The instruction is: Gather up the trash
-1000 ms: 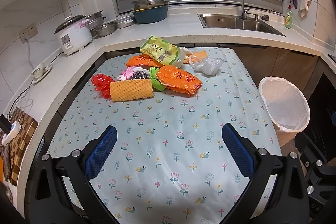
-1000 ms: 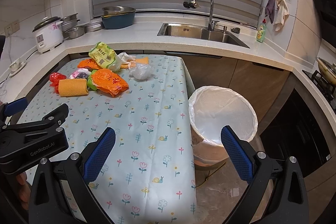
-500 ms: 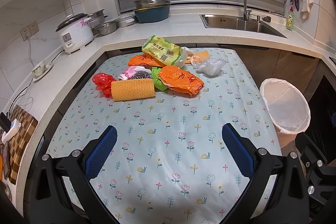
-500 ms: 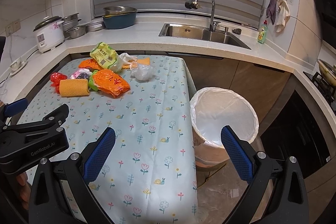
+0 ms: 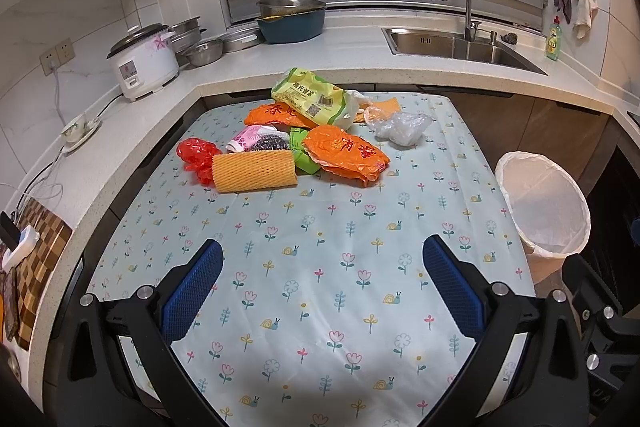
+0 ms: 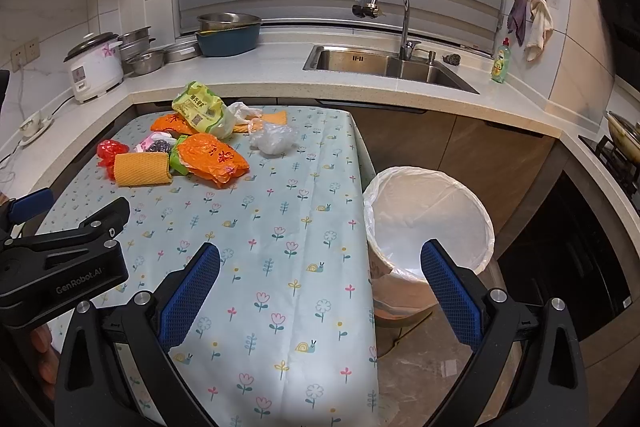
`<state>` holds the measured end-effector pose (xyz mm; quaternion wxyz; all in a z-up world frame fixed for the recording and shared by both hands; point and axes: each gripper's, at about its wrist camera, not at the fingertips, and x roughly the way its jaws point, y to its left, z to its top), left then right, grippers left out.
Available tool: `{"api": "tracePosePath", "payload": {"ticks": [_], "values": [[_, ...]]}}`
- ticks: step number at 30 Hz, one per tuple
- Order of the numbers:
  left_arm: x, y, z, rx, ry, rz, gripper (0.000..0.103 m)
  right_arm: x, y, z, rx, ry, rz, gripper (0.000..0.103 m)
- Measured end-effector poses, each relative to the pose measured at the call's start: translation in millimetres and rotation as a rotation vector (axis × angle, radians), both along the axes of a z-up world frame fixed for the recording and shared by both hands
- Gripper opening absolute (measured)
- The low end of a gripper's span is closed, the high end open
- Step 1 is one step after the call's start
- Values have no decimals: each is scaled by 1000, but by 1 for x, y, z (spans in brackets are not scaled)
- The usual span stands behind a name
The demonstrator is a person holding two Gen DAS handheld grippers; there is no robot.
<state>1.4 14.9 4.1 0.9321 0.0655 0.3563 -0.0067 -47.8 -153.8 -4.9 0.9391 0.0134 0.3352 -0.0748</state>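
Observation:
A heap of trash lies at the far end of the flowered table (image 5: pixel 320 267): a yellow foam net sleeve (image 5: pixel 254 171), a red plastic scrap (image 5: pixel 198 157), an orange bag (image 5: pixel 346 155), a green-yellow snack bag (image 5: pixel 310 99) and a crumpled clear bag (image 5: pixel 402 129). A bin with a white liner (image 5: pixel 544 203) stands on the floor off the table's right edge. My left gripper (image 5: pixel 322 275) hovers open over the near half of the table, well short of the heap. My right gripper (image 6: pixel 320 277) is open too, over the table's right edge beside the bin (image 6: pixel 428 223). The heap (image 6: pixel 180 143) shows far left there.
A counter wraps the back and left with a rice cooker (image 5: pixel 144 61), metal bowls (image 5: pixel 204 51), a blue basin (image 5: pixel 292 23) and a sink with tap (image 5: pixel 456 47). A checkered board (image 5: pixel 36 259) lies at the near left. The left gripper's body (image 6: pixel 60 259) fills the right view's lower left.
Both views have drifted slightly, so the heap sits a little lower and nearer in frame. Both grippers stay open and hold nothing.

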Motion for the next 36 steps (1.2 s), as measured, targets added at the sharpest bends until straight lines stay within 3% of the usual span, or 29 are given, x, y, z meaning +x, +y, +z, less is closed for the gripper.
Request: {"api": "tracePosePath", "payload": {"ticks": [23,36], "values": [[3,0,2,-21,5,-6,96,4,-1,-2,4,3,-12,96],[38,29,-6,-43,-9,23,95,41,4,-8,-1,3,-35,96]]}}
